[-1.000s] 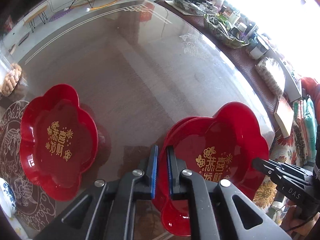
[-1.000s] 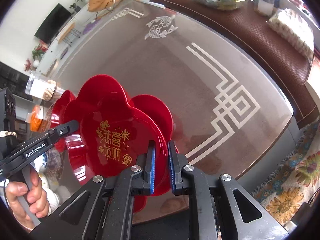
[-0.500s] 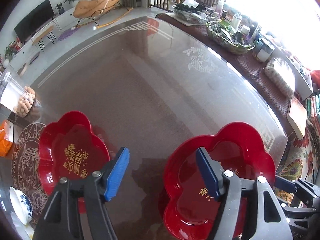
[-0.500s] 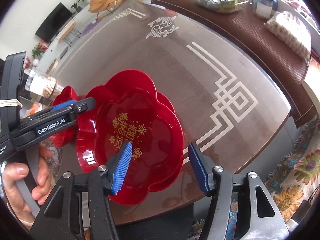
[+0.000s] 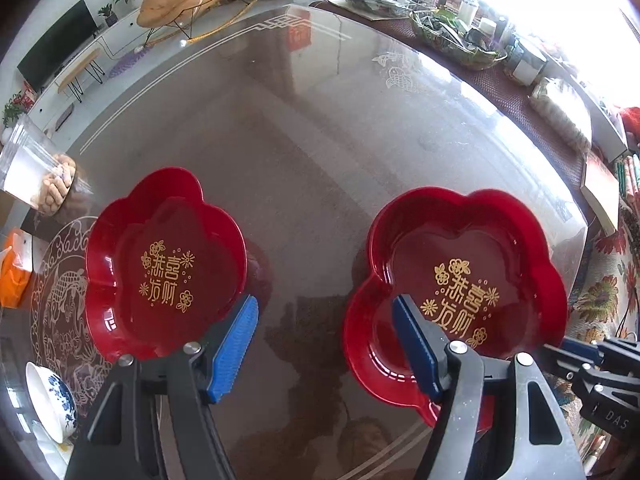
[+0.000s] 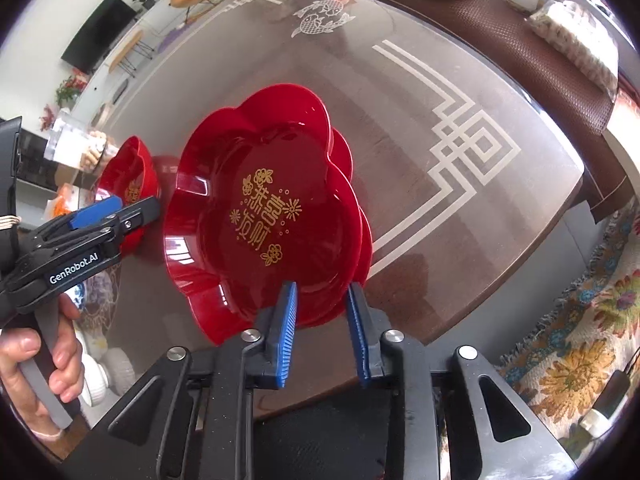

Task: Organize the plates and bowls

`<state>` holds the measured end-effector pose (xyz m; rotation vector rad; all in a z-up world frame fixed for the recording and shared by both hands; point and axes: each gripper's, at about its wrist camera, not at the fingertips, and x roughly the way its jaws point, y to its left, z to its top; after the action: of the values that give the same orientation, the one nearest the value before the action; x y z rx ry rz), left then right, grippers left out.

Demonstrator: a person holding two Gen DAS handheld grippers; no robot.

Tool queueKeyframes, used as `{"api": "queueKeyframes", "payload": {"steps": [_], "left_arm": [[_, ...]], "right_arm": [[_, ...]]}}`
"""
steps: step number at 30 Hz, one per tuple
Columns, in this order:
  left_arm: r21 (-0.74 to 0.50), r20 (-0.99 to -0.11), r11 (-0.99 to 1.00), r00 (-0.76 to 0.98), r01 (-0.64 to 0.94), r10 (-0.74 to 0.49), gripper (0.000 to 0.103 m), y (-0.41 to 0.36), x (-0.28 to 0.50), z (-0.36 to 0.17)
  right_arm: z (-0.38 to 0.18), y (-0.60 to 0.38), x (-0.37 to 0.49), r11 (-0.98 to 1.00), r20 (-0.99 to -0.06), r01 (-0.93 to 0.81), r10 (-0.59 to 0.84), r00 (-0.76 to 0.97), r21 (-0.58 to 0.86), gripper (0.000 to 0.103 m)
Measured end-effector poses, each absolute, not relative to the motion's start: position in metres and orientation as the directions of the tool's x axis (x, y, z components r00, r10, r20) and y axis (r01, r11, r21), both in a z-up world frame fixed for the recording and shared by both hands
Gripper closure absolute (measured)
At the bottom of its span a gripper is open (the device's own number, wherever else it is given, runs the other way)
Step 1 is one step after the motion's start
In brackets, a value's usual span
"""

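Both hand-held grippers released the stacked red plates (image 6: 276,216): left hand-held gripper (image 5: 324,344) spread and empty, right hand-held gripper (image 6: 322,320) closing around the rim, apparently regrasping; next, pinch firmly.

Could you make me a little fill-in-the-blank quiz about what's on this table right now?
1. Both flower-shaped plates, the near plate and the far plate, are coloured ____.
2. The writing printed inside each plate is coloured ____.
3. The left gripper hangs above the bare table between the plates with its jaws ____.
4. The small bowl near the table's edge is white with ____ decoration.

Missing words: red; gold; open; blue
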<state>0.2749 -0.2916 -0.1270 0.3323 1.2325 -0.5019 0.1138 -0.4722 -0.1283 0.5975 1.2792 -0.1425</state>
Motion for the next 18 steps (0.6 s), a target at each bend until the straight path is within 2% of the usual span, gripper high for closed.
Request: {"api": "queueKeyframes", "payload": {"steps": [2,4,6,7,9,11,13,14,18], "left_arm": [[-0.040,-0.947,0.850,0.252,0.526,-0.200,0.033,-0.286,0.275,-0.121],[-0.048,-0.930,0.850,0.287,0.524,-0.229,0.033,-0.277,0.273,-0.107],[-0.043,-0.901,0.852,0.348,0.523,-0.259,0.033,-0.263,0.264,-0.087],[-0.041,-0.880,0.853,0.386,0.520,-0.277,0.033,-0.254,0.257,-0.075],[-0.040,-0.828,0.857,0.463,0.513,-0.316,0.033,-0.233,0.235,-0.052],[-0.035,-0.771,0.871,0.541,0.490,-0.335,0.027,-0.207,0.205,-0.034],[-0.020,-0.706,0.900,0.631,0.436,-0.321,0.008,-0.177,0.171,-0.025],[-0.003,-0.675,0.913,0.673,0.407,-0.302,0.005,-0.163,0.154,-0.023],[0.116,-0.604,0.939,0.773,0.323,-0.191,0.003,-0.124,0.101,-0.027]], "right_arm": [[-0.135,-0.476,0.110,0.814,-0.920,0.445,0.264,0.289,0.374,0.074],[-0.124,-0.475,0.105,0.853,-0.941,0.439,0.157,0.298,0.282,0.069],[-0.106,-0.474,0.094,0.871,-0.932,0.428,0.083,0.354,0.240,0.042],[-0.096,-0.474,0.085,0.873,-0.921,0.428,0.058,0.386,0.235,0.038],[-0.072,-0.465,0.069,0.879,-0.892,0.425,0.002,0.451,0.217,0.038],[-0.047,-0.449,0.051,0.888,-0.841,0.410,-0.049,0.539,0.211,0.036],[-0.026,-0.419,0.034,0.898,-0.770,0.393,-0.107,0.629,0.196,0.034],[-0.019,-0.402,0.025,0.904,-0.730,0.386,-0.140,0.669,0.181,0.029],[-0.016,-0.335,-0.003,0.915,-0.593,0.393,-0.263,0.761,0.097,0.022]]}}
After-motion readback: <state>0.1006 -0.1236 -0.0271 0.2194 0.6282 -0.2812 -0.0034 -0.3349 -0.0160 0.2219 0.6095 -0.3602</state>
